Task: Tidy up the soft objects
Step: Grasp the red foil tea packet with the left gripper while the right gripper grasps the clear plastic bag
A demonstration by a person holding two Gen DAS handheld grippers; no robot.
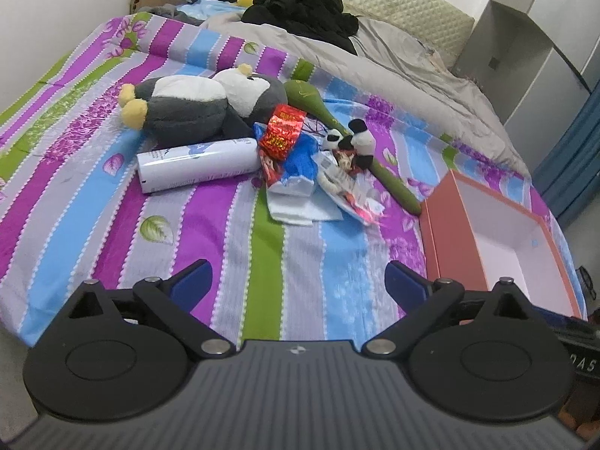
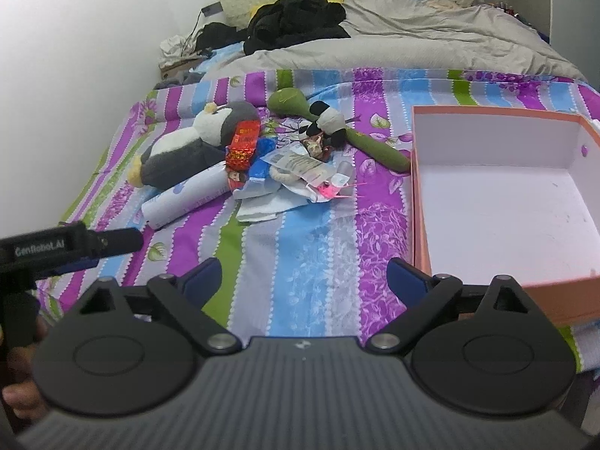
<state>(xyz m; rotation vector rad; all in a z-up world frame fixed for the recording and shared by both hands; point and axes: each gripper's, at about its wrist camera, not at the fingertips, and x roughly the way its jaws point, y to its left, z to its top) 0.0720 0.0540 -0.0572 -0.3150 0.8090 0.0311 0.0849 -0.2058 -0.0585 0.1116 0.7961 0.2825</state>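
A grey and white plush penguin (image 1: pixel 195 107) (image 2: pixel 187 148) lies on the striped bedspread. Beside it lie a small panda plush (image 1: pixel 356 137) (image 2: pixel 328 122) and a long green plush (image 1: pixel 322 108) (image 2: pixel 300 103). An orange box with a white inside (image 1: pixel 502 232) (image 2: pixel 498 202) stands empty at the right. My left gripper (image 1: pixel 298 285) is open and empty, above the near part of the bed. My right gripper (image 2: pixel 303 281) is open and empty, just left of the box. The left gripper's body shows in the right wrist view (image 2: pixel 67 245) at the left edge.
A white tube (image 1: pixel 198 163) (image 2: pixel 187 197), a red shiny packet (image 1: pixel 281 131) (image 2: pixel 243 144), blue and white wrappers (image 1: pixel 300 183) and papers (image 2: pixel 300 172) lie among the toys. Black clothes (image 1: pixel 300 11) (image 2: pixel 296 18) and a grey duvet (image 1: pixel 393 60) lie at the far end.
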